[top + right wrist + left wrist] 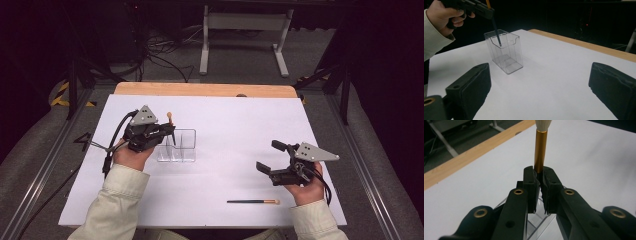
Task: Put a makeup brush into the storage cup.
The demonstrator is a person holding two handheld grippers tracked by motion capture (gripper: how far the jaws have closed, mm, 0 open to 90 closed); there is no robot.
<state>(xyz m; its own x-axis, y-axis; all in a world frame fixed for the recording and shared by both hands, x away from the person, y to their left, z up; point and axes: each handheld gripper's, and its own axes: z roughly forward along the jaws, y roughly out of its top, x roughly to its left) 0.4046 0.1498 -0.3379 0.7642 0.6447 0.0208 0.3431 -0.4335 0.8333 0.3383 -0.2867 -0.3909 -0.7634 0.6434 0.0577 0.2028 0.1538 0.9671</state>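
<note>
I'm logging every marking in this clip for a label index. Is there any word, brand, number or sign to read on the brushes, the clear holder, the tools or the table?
None can be read. The brush in the left tool, the second brush lying on the table, the clear holder and the right tool all show plain surfaces. The yellow-and-black floor stripes carry no text.

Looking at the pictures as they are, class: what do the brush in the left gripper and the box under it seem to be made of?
Brush: a shiny gold sleeve, probably metal by its sheen, below pale soft bristles; the dark handle's material is unclear.
Box: clear, rigid, glossy, probably acrylic or similar plastic, since the table shows through its walls.
</note>
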